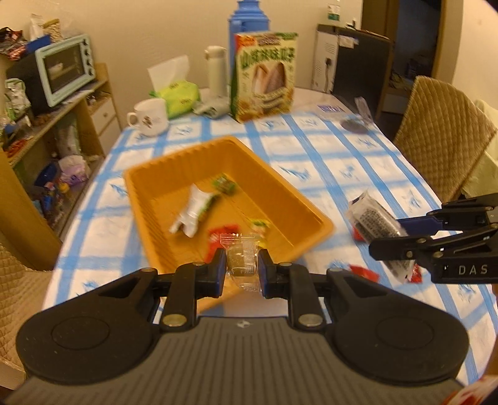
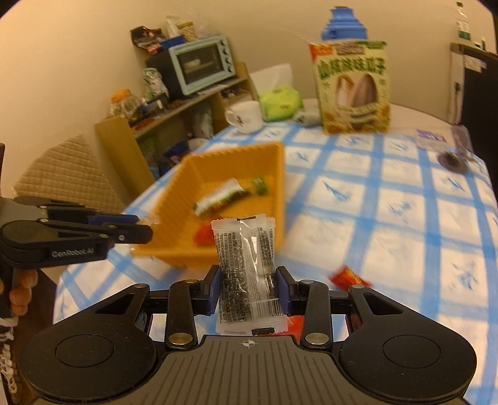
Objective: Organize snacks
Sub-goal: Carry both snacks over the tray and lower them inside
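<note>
An orange tray [image 1: 311, 207] [image 2: 274, 162] lies on the blue-checked tablecloth and holds a white-and-green packet [image 1: 194, 210] [image 2: 222, 194], a small green packet [image 1: 224, 183] and a red packet [image 1: 222, 233]. My left gripper [image 1: 242, 266] is shut on a small clear-wrapped snack [image 1: 242, 260] above the tray's near edge. My right gripper [image 2: 249, 291] is shut on a clear packet of dark seeds [image 2: 246, 268], held above the table just right of the tray; the packet also shows in the left wrist view [image 1: 373, 218].
Loose red packets [image 1: 364, 272] [image 2: 350, 277] lie on the cloth. A tall snack box [image 1: 264, 74], blue thermos [image 1: 247, 18], white flask [image 1: 216, 70], tissue pack [image 1: 177, 96] and mug [image 1: 149, 116] stand at the far end. Chairs and a cluttered shelf flank the table.
</note>
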A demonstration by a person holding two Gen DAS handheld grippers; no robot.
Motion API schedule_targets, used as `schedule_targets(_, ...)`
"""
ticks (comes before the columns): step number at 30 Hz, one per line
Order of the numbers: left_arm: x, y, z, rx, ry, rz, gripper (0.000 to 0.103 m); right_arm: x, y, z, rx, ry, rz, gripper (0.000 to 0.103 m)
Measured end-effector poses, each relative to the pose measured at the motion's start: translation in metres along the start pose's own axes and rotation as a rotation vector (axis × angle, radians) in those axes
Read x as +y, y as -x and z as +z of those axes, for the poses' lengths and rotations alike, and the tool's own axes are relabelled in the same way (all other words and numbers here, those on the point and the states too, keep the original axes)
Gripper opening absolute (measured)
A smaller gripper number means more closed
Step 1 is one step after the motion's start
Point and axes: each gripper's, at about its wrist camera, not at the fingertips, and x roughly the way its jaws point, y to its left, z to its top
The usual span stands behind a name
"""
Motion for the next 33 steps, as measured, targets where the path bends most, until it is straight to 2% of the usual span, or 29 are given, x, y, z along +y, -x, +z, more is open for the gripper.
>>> schedule_targets(7, 0.024, -0.014, 0.019, -0.026, 0.016, 0.031, 0.019, 0.020, -0.035, 0.041, -0.030, 0.021, 0.027, 0.038)
schedule_targets(16, 0.046, -0.044, 0.038, -0.026, 0.015, 0.044, 0.020, 0.022, -0.087, 0.080, -0.025, -0.016, 0.018, 0.038)
schedule_targets(33, 0.076, -0.097, 0.051, 0.014, 0.025, 0.042, 0.019, 0.010, -0.168, 0.092, 0.065, -0.042, -0.082, 0.038)
